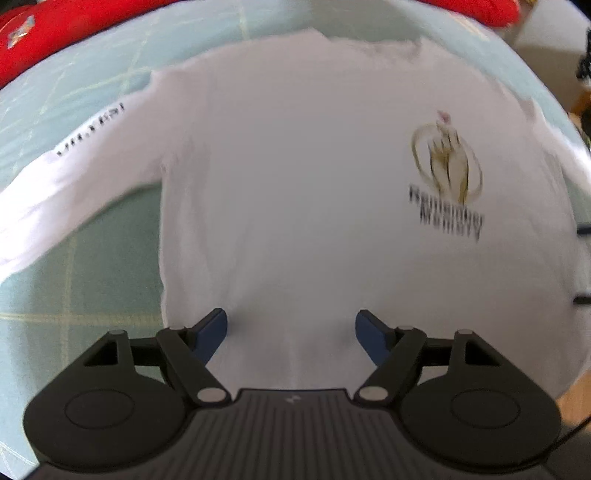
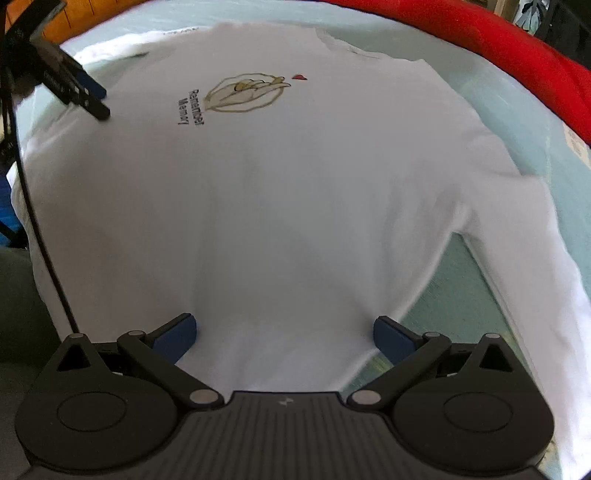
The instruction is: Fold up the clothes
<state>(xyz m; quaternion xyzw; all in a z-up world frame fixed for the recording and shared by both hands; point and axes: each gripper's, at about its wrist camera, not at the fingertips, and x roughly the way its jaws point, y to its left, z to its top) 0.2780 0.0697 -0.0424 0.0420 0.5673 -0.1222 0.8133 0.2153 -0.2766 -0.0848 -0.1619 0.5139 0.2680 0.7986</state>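
Both grippers, left and right, fingers apart, hover over spread shirt; next, grasp an edge.

You are working over a pale green surface that is showing a grid of thin light lines. Red fabric is lying bunched along its far edge. Orange-brown wood is showing at the right wrist view's top left corner. Soft, even light is falling across everything.
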